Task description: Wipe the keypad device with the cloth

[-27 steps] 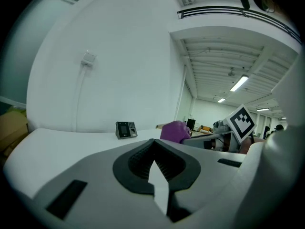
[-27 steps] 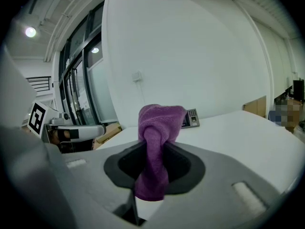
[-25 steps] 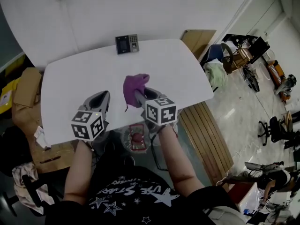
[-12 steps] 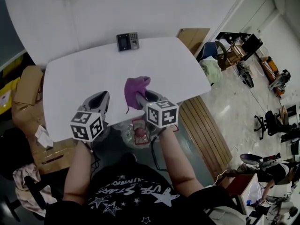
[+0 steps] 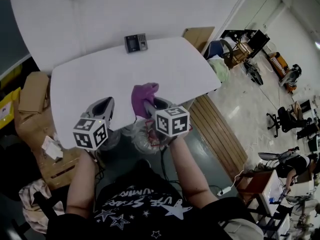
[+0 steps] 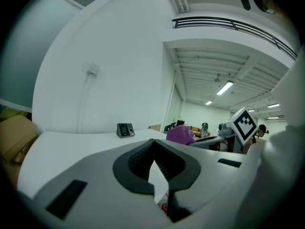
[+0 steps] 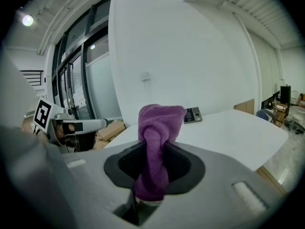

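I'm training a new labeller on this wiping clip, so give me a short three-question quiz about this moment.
1. True or false: the keypad device stands at the far edge of the white table, apart from the purple cloth.
2. Which gripper holds the purple cloth? A) the left gripper B) the right gripper C) both
3. Fill in: the left gripper's jaws are ____, with nothing between them.

Key: 1 true; 2 B; 3 shut.
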The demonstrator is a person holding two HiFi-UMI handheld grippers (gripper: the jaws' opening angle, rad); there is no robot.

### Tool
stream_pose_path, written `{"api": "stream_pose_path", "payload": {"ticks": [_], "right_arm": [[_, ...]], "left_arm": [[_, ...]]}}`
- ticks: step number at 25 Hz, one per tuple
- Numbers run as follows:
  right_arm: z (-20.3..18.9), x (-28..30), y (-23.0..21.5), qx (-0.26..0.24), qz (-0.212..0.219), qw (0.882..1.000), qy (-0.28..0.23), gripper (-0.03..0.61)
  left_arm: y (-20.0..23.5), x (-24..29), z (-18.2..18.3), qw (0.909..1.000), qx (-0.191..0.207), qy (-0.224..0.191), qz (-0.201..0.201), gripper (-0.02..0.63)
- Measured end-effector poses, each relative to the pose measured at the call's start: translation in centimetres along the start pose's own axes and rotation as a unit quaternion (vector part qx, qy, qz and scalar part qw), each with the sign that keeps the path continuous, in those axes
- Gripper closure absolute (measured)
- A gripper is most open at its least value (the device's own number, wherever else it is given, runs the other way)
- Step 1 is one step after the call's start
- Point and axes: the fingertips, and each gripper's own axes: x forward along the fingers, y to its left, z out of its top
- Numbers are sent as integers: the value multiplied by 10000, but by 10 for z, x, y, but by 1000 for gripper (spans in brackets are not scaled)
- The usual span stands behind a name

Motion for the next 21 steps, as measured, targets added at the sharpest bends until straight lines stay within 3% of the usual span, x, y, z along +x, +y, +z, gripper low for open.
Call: {"api": "stream_pose_path", "payload": {"ticks": [21], "right_arm": [[-49, -35, 105, 300, -530, 9981, 65, 483]], "left_arm": [[18, -105, -31, 9986, -126, 174, -484, 607]]}}
